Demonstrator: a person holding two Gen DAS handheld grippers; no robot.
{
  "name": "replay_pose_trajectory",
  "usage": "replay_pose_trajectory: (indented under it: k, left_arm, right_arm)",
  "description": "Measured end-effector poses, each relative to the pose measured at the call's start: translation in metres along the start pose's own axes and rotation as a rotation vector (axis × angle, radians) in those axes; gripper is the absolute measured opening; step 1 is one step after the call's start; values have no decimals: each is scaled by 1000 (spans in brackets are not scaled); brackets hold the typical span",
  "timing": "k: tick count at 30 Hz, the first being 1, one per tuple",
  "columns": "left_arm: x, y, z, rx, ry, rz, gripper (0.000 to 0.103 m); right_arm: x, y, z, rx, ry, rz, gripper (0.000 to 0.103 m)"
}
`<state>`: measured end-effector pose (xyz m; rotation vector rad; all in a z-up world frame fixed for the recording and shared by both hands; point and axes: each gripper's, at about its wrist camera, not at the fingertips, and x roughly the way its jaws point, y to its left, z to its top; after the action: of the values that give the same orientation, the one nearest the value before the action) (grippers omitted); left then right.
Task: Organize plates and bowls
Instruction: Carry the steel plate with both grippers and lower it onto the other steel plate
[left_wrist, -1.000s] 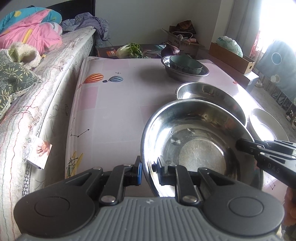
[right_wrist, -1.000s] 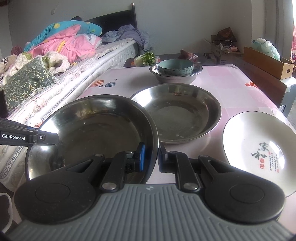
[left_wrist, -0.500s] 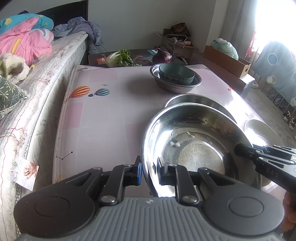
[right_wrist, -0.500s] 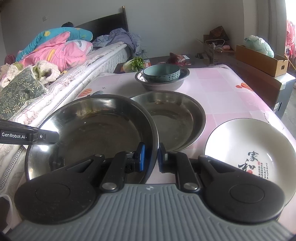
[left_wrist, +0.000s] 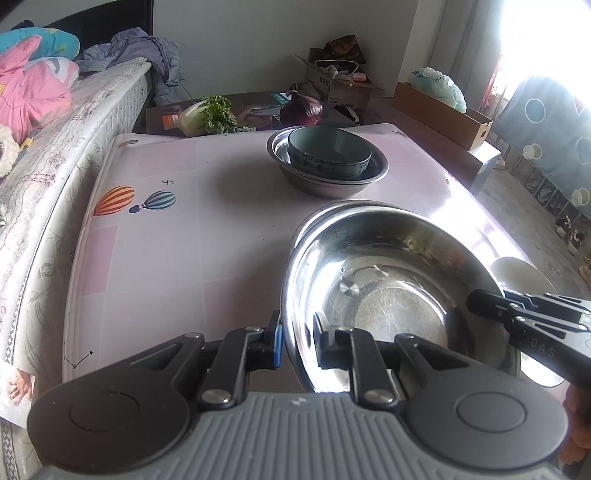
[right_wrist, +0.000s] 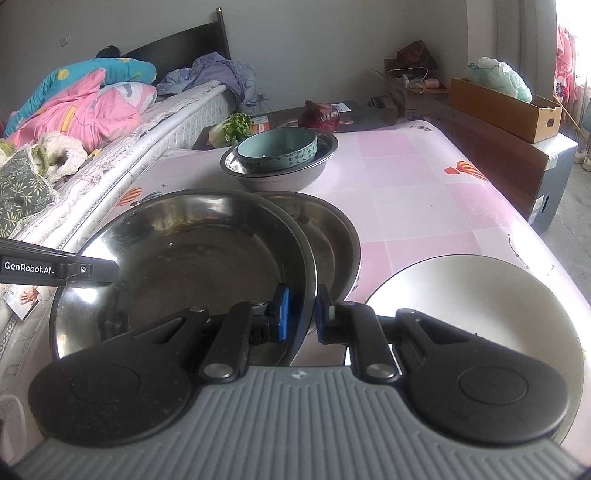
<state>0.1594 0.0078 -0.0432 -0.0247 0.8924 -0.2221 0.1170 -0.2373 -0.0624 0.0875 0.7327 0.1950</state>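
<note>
Both grippers are pinching the rim of the same large steel bowl (left_wrist: 391, 288), on opposite sides. In the left wrist view the left gripper (left_wrist: 297, 341) is clamping the bowl's near-left rim between its fingers, one pad outside and one inside the wall, while the right gripper (left_wrist: 480, 301) is reaching in from the bowl's right side; its fingertips there are too dark against the metal to tell how they are closing. The right wrist view is settling that: the right gripper (right_wrist: 303, 314) is gripping the bowl's (right_wrist: 192, 258) right rim between its fingers, and the left gripper (right_wrist: 107, 268) is showing as a slim black arm meeting the bowl's far-left edge.

The held bowl is overlapping a second steel bowl (right_wrist: 328, 236) lying just beyond it on the pink table (right_wrist: 406, 173). The left wrist view is showing only a thin arc of that second bowl (left_wrist: 332, 210) behind the held one's rim. Whether the two are touching cannot be told.

To the right of the held bowl a white plate (right_wrist: 480, 295) is lying on the table; the left view is catching only a sliver of it (left_wrist: 517, 269). Farther past the held bowl, a teal bowl (right_wrist: 277, 149) is sitting inside a steel basin (right_wrist: 280, 173).
</note>
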Motion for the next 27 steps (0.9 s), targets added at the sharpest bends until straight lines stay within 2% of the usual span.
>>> replay_pose_trajectory:
  k: [8,21,27]
  left_arm:
    - [28,-6,17,19,31,-9,17]
    - [50,-5,30,21,67,8,17]
    - [52,-6,35,37,56,16,18]
  right_arm:
    - [28,-14,14,-3,37,-30,15]
    - [55,-4,33,-148,57,-111,16]
    - [66,4,37,-220,49,-161,15]
